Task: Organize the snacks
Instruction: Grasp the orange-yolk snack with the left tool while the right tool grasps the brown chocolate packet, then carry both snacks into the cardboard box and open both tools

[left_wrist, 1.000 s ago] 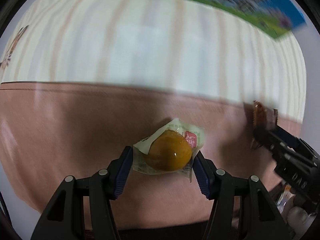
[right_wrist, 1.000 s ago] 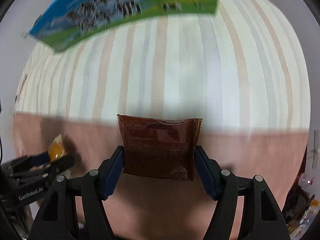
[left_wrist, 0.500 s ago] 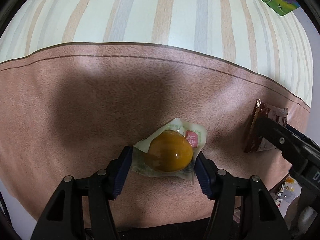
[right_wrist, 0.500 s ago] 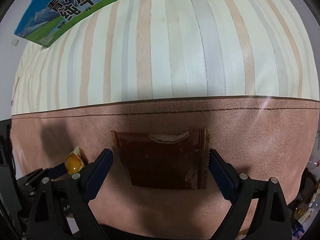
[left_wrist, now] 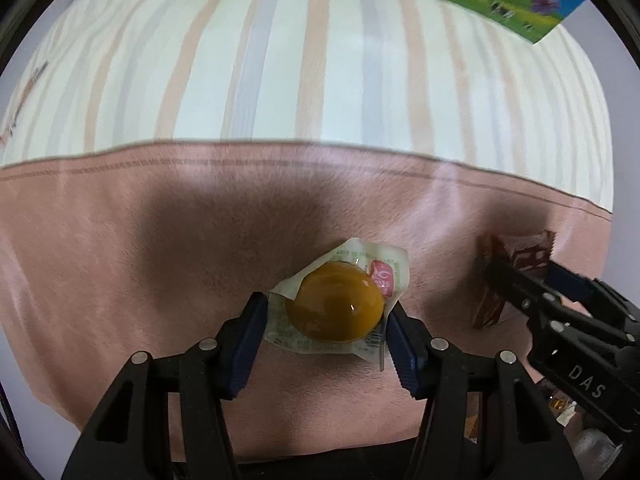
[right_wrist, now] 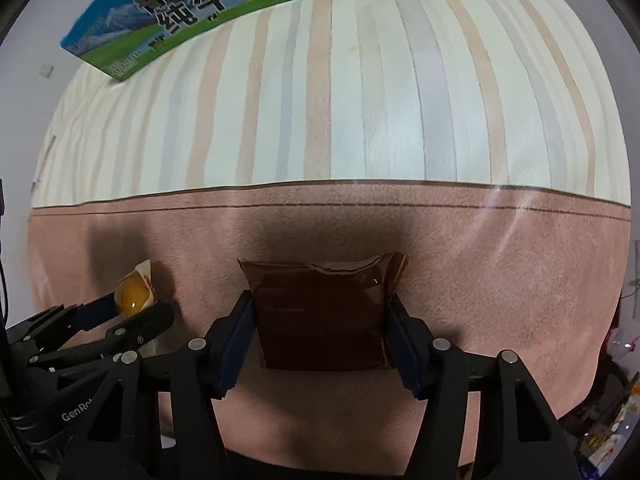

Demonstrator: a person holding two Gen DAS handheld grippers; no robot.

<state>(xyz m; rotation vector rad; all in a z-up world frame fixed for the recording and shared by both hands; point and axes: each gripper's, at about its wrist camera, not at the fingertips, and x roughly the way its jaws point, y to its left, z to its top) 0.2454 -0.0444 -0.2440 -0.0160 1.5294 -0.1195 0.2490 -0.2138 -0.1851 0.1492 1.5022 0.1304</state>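
Observation:
A clear packet with a yellow-brown egg-shaped snack (left_wrist: 336, 306) sits between the blue pads of my left gripper (left_wrist: 325, 316), which point straight down over the pink band of the tablecloth (left_wrist: 120, 260). Its jaws are closing and the pads press on the wrapper. A brown foil snack packet (right_wrist: 320, 280) with a torn top edge lies between the pads of my right gripper (right_wrist: 320, 306). Those jaws are closing too, and both pads touch the packet's sides. Each gripper shows in the other's view: the left gripper (right_wrist: 140, 308) at lower left, the right gripper (left_wrist: 524, 276) at right.
A blue and green milk carton (right_wrist: 200, 4) with cows printed on it lies at the far edge of the striped cloth (right_wrist: 360, 100). Loose wrappers (right_wrist: 612, 432) lie below the table's right edge.
Half a second ago the right jaws stood wide around the brown packet; now they have closed onto its sides. The left gripper keeps its packet and has shifted, bringing the milk carton into its view.

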